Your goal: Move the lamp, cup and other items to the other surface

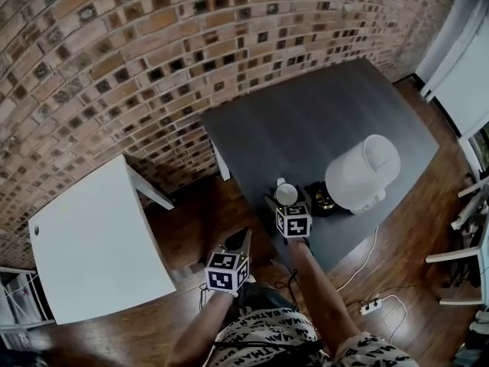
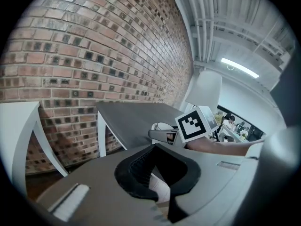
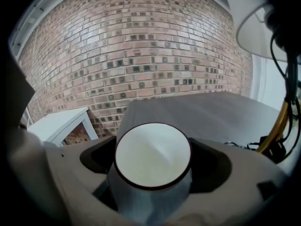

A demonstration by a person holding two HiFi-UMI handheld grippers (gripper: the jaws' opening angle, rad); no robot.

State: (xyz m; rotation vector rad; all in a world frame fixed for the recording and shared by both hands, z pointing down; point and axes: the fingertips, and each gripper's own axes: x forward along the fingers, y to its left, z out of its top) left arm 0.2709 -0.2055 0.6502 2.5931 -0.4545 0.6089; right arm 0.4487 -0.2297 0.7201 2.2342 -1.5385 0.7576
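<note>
A white cup (image 1: 286, 193) stands near the front edge of the dark grey table (image 1: 306, 121). My right gripper (image 1: 288, 199) is open around it, one jaw on each side; the right gripper view shows the cup (image 3: 153, 157) filling the space between the jaws of that gripper (image 3: 154, 145), with dark gaps beside its rim. A lamp with a white shade (image 1: 363, 173) stands just right of the cup, its shade (image 3: 261, 25) and gold stem (image 3: 277, 126) close by. My left gripper (image 1: 239, 238) hangs shut and empty over the floor between the two tables.
The white table (image 1: 92, 243) stands at the left, against the brick wall. A dark lamp base (image 1: 321, 197) sits beside the cup. The lamp's white cable runs off the table to a power strip (image 1: 372, 306) on the wooden floor. White chairs (image 1: 458, 258) stand at the right edge.
</note>
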